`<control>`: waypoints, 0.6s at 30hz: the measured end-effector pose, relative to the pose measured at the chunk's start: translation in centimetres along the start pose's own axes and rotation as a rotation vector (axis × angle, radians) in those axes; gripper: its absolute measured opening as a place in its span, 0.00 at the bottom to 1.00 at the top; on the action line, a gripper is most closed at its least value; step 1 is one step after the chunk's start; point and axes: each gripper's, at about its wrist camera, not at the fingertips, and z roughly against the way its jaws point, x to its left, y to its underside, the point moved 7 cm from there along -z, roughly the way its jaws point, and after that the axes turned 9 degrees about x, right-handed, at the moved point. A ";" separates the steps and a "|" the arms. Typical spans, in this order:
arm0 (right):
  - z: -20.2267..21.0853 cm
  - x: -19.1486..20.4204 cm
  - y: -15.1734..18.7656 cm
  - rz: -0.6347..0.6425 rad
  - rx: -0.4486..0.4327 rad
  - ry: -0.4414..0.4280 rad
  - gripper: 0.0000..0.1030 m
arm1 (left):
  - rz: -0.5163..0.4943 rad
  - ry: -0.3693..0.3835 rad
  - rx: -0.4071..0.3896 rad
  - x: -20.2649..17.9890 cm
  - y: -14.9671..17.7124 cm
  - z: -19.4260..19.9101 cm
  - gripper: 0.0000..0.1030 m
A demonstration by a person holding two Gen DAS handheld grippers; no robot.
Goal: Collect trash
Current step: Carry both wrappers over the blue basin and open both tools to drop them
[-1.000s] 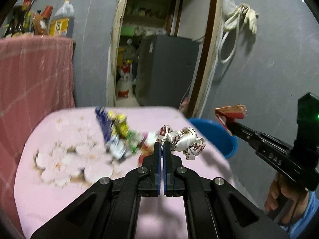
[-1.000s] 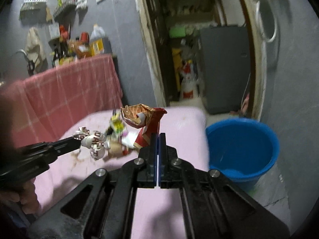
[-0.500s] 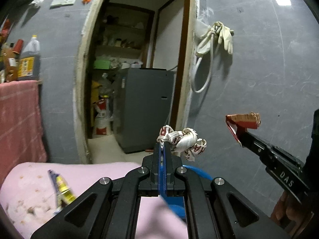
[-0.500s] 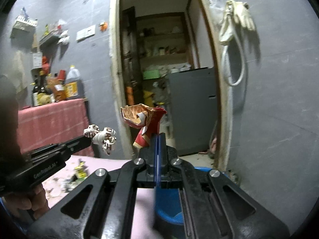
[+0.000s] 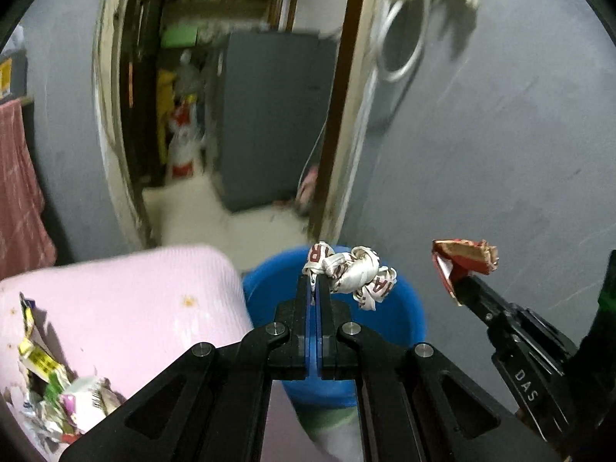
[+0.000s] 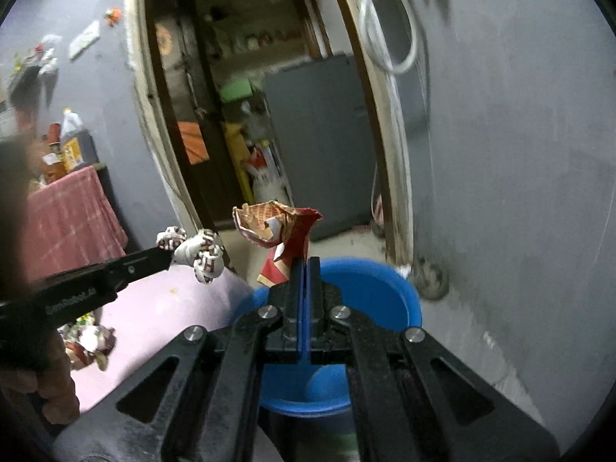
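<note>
My left gripper (image 5: 315,285) is shut on a crumpled white wrapper with red letters (image 5: 352,275), held in the air above the near rim of a blue bucket (image 5: 404,319). My right gripper (image 6: 305,263) is shut on a torn red and tan wrapper (image 6: 283,227), held over the same blue bucket (image 6: 385,292). Each gripper shows in the other's view: the right gripper (image 5: 460,283) with its red wrapper (image 5: 466,256) to the right, the left gripper (image 6: 169,256) with its white wrapper (image 6: 198,252) to the left. More wrappers (image 5: 50,392) lie on the pink table cover (image 5: 134,300).
The bucket stands on the floor between the pink table and a grey wall (image 5: 500,134). Behind it an open doorway (image 5: 231,96) leads to a room with a grey cabinet (image 5: 277,115). A hose and gloves (image 5: 408,19) hang on the wall. A red cloth (image 6: 69,211) covers a counter with bottles.
Both grippers have swung right, away from the trash pile on the pink table, to above the blue bucket. Each still holds its wrapper.
</note>
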 end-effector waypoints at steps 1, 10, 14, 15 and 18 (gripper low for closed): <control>-0.8 -0.4 0.4 -0.017 0.024 -0.003 0.01 | 0.012 -0.007 0.037 0.2 0.1 -1.3 0.00; -5.3 -2.3 2.3 -0.109 0.175 -0.006 0.04 | 0.090 -0.021 0.189 2.4 2.1 -6.6 0.03; -5.4 -2.5 2.7 -0.122 0.194 -0.009 0.07 | 0.096 -0.021 0.223 2.6 2.8 -7.1 0.07; -5.3 -2.5 2.7 -0.122 0.195 -0.009 0.10 | 0.100 -0.016 0.229 2.8 3.0 -7.2 0.08; -5.0 -2.4 2.3 -0.122 0.186 -0.008 0.19 | 0.101 -0.011 0.232 2.6 3.1 -6.6 0.15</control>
